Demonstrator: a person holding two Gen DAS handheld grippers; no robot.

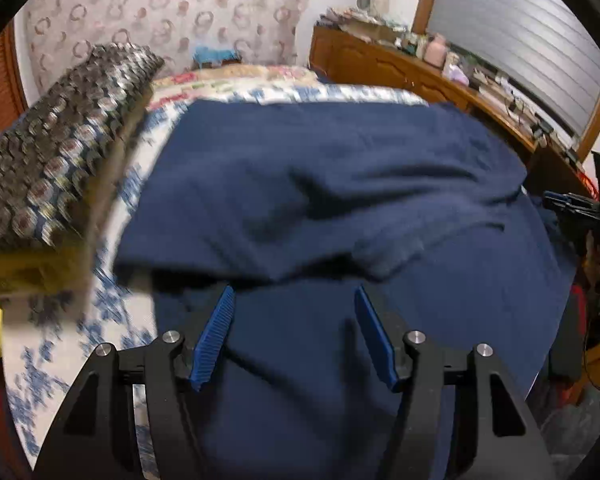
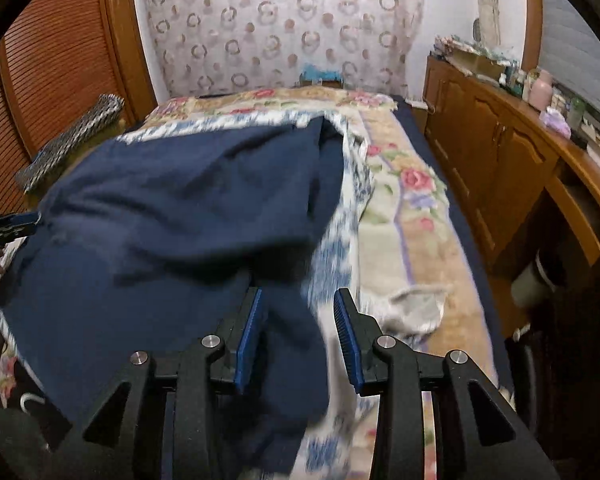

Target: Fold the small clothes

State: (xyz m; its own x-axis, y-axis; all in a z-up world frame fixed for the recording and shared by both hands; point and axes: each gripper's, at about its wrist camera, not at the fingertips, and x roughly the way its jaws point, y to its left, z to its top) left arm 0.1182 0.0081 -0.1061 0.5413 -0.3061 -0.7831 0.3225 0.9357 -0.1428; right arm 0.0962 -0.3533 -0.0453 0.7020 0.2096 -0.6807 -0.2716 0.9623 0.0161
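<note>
the navy garment (image 1: 324,184) lies on the bed, spread over a blue-and-white patterned sheet (image 1: 112,312). a floral blanket (image 2: 416,208) covers the bed on the side toward the wooden cabinets (image 2: 500,168).

state of fold: one layer of the navy garment is laid over another. its free edge runs across the left wrist view just beyond the fingertips, with a further navy layer beneath it. judged from this, at least one fold is in place. the cloth shows creases and a raised ridge, so the fold is not flat.

left claw (image 1: 294,292): jaws stand moderately wide, directly above the lower navy layer. no cloth is pinched between the pads.

right claw (image 2: 298,294): jaws stand partly apart at the garment's edge, where navy cloth meets the patterned sheet. a strip of navy cloth lies below and between the fingers, but the pads do not press on it.

remaining work, as a judgement: smooth the folded layer, then make at least one more fold to reach a compact shape. a patterned cushion (image 1: 60,152) rests at the bed's far side, clear of the garment.
</note>
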